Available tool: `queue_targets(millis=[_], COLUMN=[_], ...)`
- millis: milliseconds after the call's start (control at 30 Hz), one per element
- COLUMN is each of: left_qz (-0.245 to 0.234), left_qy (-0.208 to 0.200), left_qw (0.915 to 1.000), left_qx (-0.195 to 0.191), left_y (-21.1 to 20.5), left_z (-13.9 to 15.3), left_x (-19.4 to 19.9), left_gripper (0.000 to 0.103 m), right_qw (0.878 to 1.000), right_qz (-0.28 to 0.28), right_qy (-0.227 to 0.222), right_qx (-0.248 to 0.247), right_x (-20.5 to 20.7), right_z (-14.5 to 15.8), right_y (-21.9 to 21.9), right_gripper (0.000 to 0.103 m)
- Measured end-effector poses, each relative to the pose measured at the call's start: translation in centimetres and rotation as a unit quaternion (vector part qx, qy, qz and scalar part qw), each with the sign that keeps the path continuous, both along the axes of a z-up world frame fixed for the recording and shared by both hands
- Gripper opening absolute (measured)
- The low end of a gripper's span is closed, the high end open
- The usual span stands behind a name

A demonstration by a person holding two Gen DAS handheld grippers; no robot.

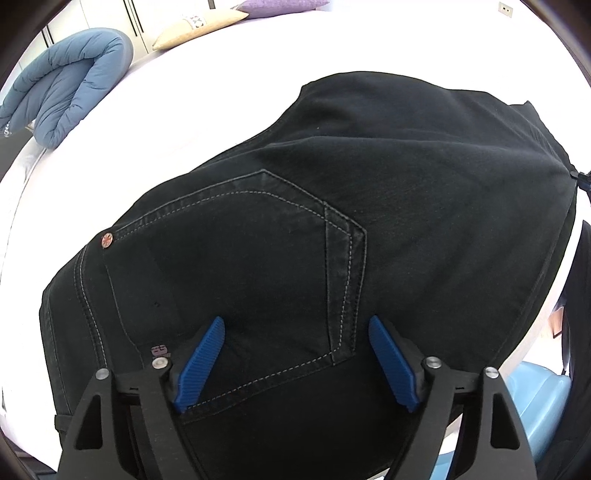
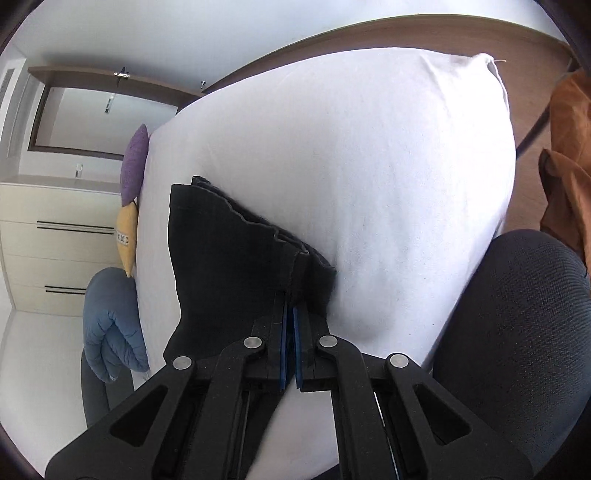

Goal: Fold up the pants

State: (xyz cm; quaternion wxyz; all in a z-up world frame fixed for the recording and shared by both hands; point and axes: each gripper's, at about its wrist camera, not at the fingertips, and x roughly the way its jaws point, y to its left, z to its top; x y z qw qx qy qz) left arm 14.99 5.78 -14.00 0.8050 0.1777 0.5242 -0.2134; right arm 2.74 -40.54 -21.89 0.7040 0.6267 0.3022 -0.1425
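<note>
No legible brand is seen on the black denim pants (image 1: 369, 229); only a copper rivet (image 1: 107, 239) and pale pocket stitching. They are spread on the white bed sheet (image 1: 207, 107). The left gripper (image 1: 297, 356) is held spread above the pocket. The hem is clamped by the right gripper (image 2: 290, 321).

Nothing here reads cleanly. A small purple woven tag (image 1: 160, 349) on the black denim pants (image 1: 332, 221) carries marks too blurred to make out, and the dark print on the cream rectangular cushion (image 1: 195, 23) stays illegible.
</note>
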Motion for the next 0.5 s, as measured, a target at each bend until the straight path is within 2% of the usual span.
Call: queue_targets(millis=[133, 233, 300, 367, 433, 500], left_qz=[0.002, 0.010, 0.011, 0.010, 0.008, 0.009], left_qy=[-0.002, -0.002, -0.001, -0.001, -0.002, -0.004], left_qw=[1.0000, 0.9999, 0.9999, 1.0000, 1.0000, 0.9999], left_qx=[0.004, 0.000, -0.003, -0.001, -0.003, -0.006], left_y=[0.1, 0.5, 1.1, 1.3, 1.6, 1.9], left_z=[0.0, 0.0, -0.2, -0.2, -0.3, -0.3], left_x=[-0.1, -0.3, -0.4, -0.4, -0.4, -0.5], left_gripper=[0.089, 0.095, 0.095, 0.095, 0.096, 0.096], right_qw=[1.000, 1.000, 1.000, 1.000, 1.000, 1.000], right_qz=[-0.004, 0.004, 0.001, 0.014, 0.015, -0.013], right_qy=[-0.011, 0.010, 0.003, -0.006, -0.008, 0.013], right_qx=[-0.016, -0.008, 0.006, -0.006, 0.008, -0.022], right_x=[-1.0, -1.5, -2.5, -2.7, -2.9, -3.1], right_z=[2.1, -0.3, -1.7, -1.3, -1.0, 0.5], right_y=[0.0, -0.3, -0.5, -0.6, -1.4, -2.9], right_gripper=[0.001, 0.001, 0.001, 0.002, 0.007, 0.009])
